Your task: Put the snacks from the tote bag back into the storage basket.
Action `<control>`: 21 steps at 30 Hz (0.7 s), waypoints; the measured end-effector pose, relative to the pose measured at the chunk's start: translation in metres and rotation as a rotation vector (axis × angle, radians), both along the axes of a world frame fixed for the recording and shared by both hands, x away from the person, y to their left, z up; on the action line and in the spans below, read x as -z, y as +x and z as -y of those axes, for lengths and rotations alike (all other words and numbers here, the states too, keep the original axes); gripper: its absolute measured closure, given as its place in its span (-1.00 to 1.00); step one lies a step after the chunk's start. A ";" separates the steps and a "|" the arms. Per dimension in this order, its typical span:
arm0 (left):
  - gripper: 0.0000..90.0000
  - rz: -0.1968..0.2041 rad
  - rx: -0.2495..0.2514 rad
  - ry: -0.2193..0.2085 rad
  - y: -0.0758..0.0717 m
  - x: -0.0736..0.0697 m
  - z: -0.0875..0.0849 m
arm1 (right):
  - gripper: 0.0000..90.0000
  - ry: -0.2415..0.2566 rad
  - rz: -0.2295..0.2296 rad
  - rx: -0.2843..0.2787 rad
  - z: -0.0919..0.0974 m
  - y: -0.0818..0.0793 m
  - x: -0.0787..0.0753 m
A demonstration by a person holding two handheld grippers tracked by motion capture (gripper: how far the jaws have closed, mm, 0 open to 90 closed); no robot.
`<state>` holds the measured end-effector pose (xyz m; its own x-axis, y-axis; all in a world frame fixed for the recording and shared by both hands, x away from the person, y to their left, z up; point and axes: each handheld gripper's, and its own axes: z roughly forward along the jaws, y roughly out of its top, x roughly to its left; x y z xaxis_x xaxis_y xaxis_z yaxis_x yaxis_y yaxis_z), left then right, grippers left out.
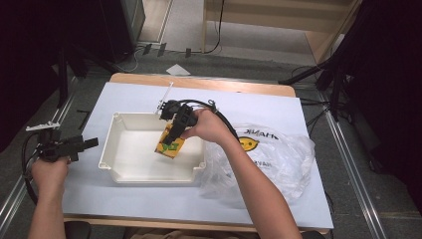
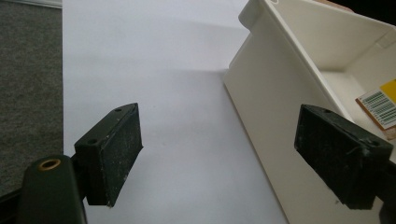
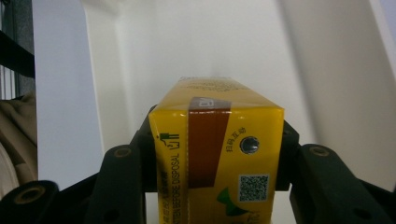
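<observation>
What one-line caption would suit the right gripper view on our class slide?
Right tool shut on a yellow drink carton, held over the white plastic bin.

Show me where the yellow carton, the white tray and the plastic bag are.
Yellow carton (image 3: 219, 154), right gripper view, on its end face.
White tray (image 1: 149, 177), high view, on its near rim.
Plastic bag (image 1: 283, 159), high view, on its crumpled middle.

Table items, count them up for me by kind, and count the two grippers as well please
White tub: 1
Yellow carton: 1, held in the right gripper over the tub
Clear plastic bag: 1
Grippers: 2, counting the left gripper, open beside the tub
Total: 5
</observation>
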<state>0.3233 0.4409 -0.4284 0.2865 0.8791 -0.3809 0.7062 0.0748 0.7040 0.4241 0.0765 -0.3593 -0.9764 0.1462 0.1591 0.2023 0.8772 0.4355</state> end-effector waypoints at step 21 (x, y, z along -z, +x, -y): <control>-0.65 -0.006 -0.003 -0.005 0.002 0.001 -0.001 | 0.19 -0.068 0.072 -0.052 -0.031 -0.013 0.012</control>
